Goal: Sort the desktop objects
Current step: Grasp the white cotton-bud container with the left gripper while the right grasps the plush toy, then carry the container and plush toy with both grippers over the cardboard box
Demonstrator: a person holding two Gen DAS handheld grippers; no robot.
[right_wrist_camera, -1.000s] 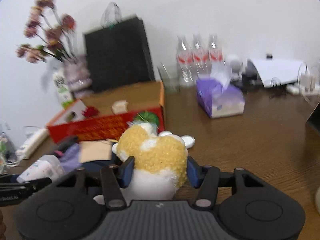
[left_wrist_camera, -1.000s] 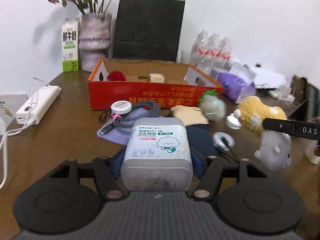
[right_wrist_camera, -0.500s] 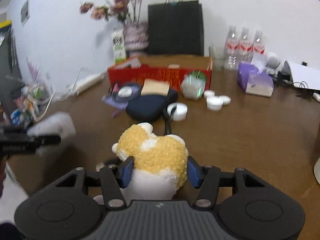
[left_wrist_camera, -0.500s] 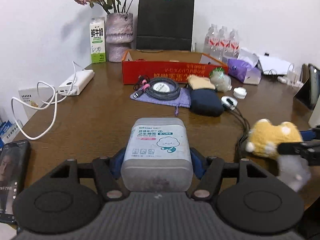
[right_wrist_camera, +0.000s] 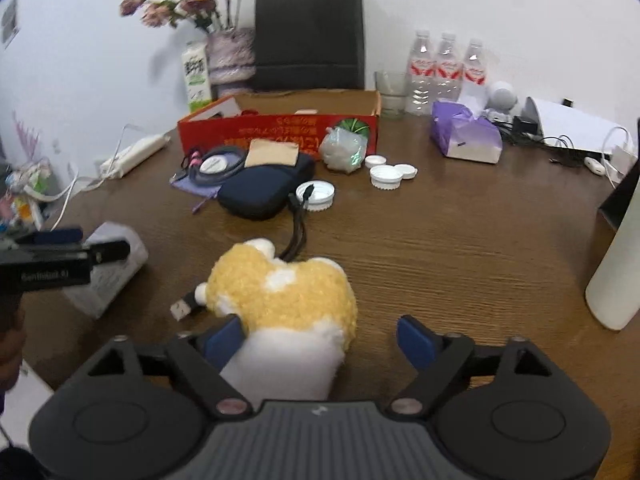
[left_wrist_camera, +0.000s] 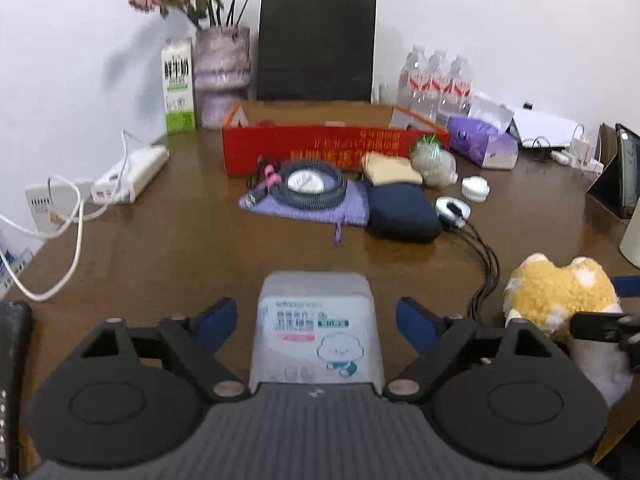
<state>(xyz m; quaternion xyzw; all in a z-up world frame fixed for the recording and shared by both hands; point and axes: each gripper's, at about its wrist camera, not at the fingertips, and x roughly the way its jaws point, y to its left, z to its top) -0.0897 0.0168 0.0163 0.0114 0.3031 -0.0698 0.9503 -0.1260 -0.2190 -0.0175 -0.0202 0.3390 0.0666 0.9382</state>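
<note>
The left gripper [left_wrist_camera: 316,320] is seen with its jaws spread; they have just been opening, and the cotton bud box [left_wrist_camera: 318,328] stands between them with a clear gap on each side, set on the table [left_wrist_camera: 168,248] well in front of the red cardboard box [left_wrist_camera: 320,148]. The right gripper [right_wrist_camera: 320,344] has likewise just been opening: its pads are parted, the plush toy [right_wrist_camera: 286,300] lies between them on the table, brushed by the left-hand pad and well clear of the other, nearer the viewer than the red cardboard box [right_wrist_camera: 280,132].

Both items appear to be released, so the step in hand is judged to be the withdrawal. It is best done by drawing each gripper straight back along its fingers, jaws kept wide, so that neither item is dragged. The black cables [right_wrist_camera: 298,232] just behind the toy should be avoided.
</note>
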